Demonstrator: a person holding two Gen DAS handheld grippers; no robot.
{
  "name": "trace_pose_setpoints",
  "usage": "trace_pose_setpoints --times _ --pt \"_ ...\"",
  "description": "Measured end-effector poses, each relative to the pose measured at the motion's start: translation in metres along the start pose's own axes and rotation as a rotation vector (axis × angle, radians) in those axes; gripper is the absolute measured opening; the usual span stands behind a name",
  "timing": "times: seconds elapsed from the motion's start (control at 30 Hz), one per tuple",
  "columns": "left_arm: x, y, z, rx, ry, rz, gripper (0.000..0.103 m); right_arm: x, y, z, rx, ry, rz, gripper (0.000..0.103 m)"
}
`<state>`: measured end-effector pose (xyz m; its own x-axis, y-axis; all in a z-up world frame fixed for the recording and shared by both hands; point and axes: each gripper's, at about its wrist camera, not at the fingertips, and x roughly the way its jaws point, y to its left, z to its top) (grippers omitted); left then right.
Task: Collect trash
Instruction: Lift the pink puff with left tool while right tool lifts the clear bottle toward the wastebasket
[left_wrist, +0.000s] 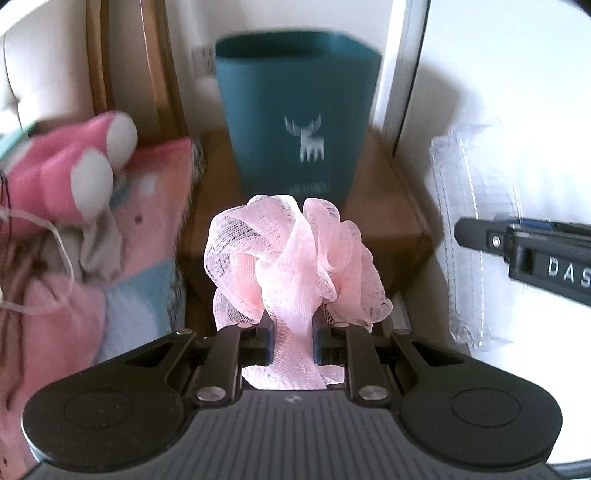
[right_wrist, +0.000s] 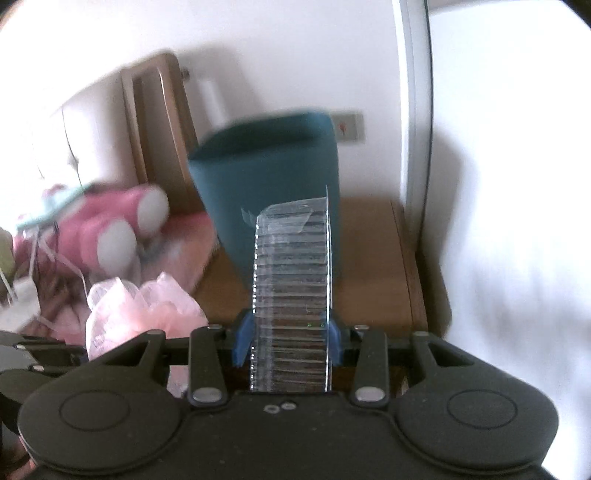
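My left gripper (left_wrist: 293, 332) is shut on a pink mesh bath puff (left_wrist: 291, 258), which bunches up above its fingers. Straight ahead of it stands a teal trash bin (left_wrist: 299, 122) with a white deer mark, on a wooden stand (left_wrist: 384, 218). My right gripper (right_wrist: 290, 336) is shut on a clear ribbed plastic tray (right_wrist: 291, 280) held upright between its blue pads. The same bin (right_wrist: 269, 184) stands just behind that tray. The puff (right_wrist: 144, 310) also shows at the lower left of the right wrist view, and the right gripper (left_wrist: 524, 254) with its tray (left_wrist: 476, 236) at the right of the left wrist view.
A pink plush toy (left_wrist: 70, 173) with white feet lies on pink and blue bedding (left_wrist: 140, 258) to the left. A wooden frame (right_wrist: 159, 129) leans on the white wall behind. A white door or panel (right_wrist: 509, 184) fills the right side.
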<state>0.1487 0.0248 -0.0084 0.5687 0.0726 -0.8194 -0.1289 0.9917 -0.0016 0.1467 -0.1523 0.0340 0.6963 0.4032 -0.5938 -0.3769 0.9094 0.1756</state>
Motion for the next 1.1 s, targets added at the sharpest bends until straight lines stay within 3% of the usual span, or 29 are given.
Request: trace_pose_setpoints --times 0.33,0.47,0.67,0.9,1.1 --pt "-0.026 0.012 0.11 -0.012 -0.179 -0.001 0.018 0.015 0.008 0.105 -0.023 -0.184 0.034 0.039" --pt "-0.033 0.017 0.158 -0.016 -0.218 -0.029 0.018 0.034 0.008 0.14 -0.022 -0.222 0.043 0.039" --pt "-0.018 0.019 0.212 0.01 -0.268 -0.004 0.018 0.074 0.01 0.181 -0.01 -0.243 0.048 0.039" --pt "0.018 0.015 0.254 0.042 -0.262 -0.01 0.018 0.122 -0.001 0.207 0.059 -0.247 0.051 0.039" --pt "0.059 0.01 0.264 0.045 -0.212 -0.016 0.018 0.162 -0.001 0.21 0.036 -0.203 -0.002 0.039"
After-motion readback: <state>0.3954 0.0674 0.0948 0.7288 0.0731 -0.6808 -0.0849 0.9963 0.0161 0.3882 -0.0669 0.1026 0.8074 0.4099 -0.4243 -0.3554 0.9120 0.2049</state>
